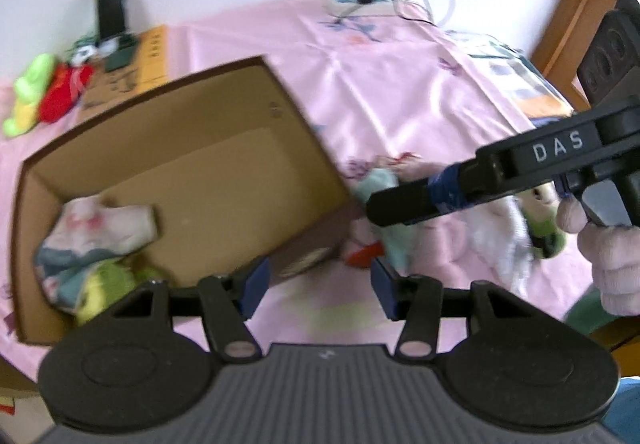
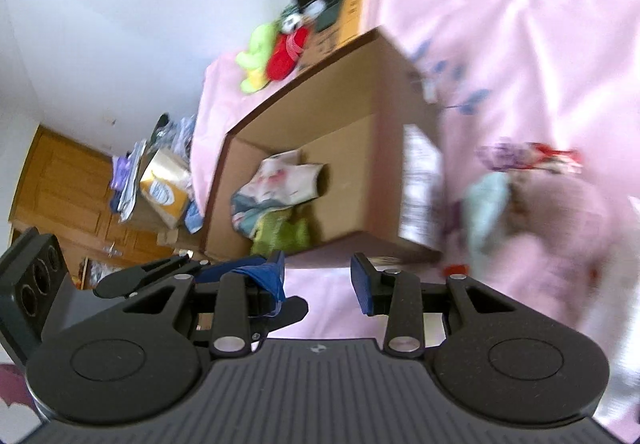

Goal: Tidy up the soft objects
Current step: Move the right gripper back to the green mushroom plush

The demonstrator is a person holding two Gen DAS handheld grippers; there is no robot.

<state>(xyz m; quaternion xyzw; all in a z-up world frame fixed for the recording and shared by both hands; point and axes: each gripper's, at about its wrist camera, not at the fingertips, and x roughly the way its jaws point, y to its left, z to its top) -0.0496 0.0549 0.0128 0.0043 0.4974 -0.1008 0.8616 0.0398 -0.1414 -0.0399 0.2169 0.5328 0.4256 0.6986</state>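
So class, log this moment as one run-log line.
left gripper: open, empty | right gripper: open, empty | box: holds soft toys | pile beside box: still to sort

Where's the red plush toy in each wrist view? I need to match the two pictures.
Left wrist: red plush toy at far left, upper half, beside the lime-green plush, beyond the cardboard box.
Right wrist: red plush toy upper centre, above the box's far corner.
Shared landmark: the open cardboard box.

Soft toys (image 1: 96, 244) in cardboard box (image 1: 224, 148)
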